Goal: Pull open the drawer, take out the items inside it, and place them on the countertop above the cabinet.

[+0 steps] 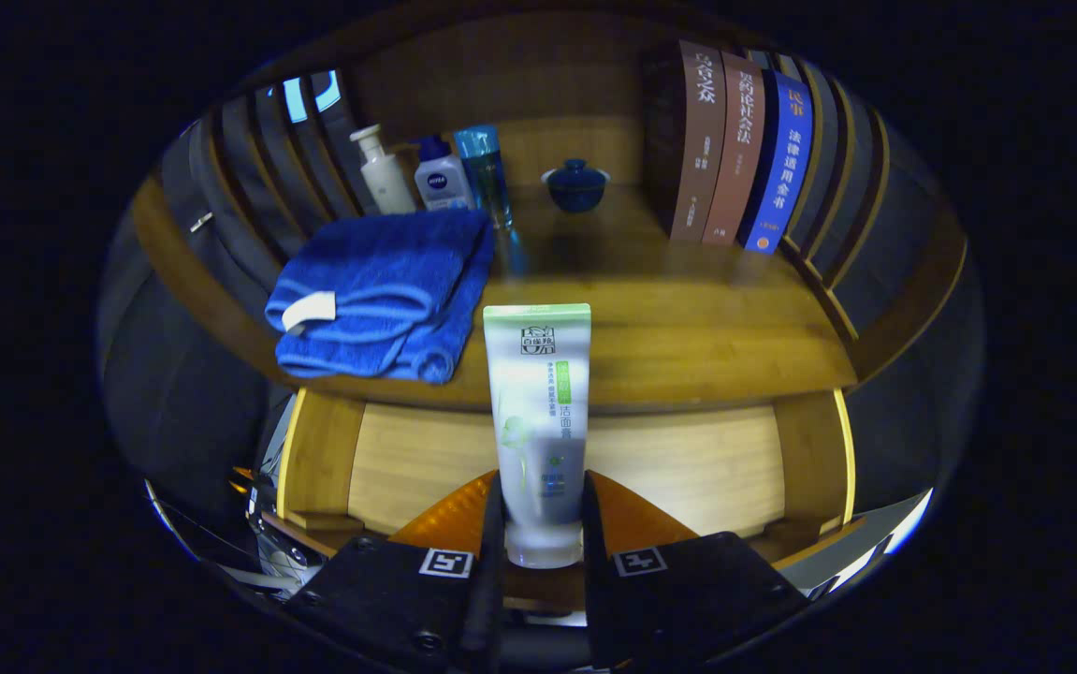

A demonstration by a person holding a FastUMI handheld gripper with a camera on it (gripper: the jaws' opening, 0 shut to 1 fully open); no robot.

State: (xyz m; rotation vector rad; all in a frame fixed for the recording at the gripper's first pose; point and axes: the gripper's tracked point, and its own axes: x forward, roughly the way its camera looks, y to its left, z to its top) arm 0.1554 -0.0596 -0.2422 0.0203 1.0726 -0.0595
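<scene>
Hand-held gripper [538, 524] clamps both fingers on the cap end of a white tube [538, 412], held upright over the open drawer [688, 468], tube's cap partly hidden between fingers, worktop [688, 328] beyond carries folded blue towel [384, 290], 3 bottles [440, 173], lidded cup [575, 183], 3 books [734, 150], drawer floor half hidden

Gripper [538, 543] sits at bottom centre of the frame, pointing forward and slightly upward into the scene. Its two fingers [493, 524] stand near-parallel with a narrow gap, both pressing the lower end of an upright tube [538, 412], one on each side. Each finger base carries a square marker tag, lower left and lower right of the gap; finger housings fill the bottom edge.
</scene>
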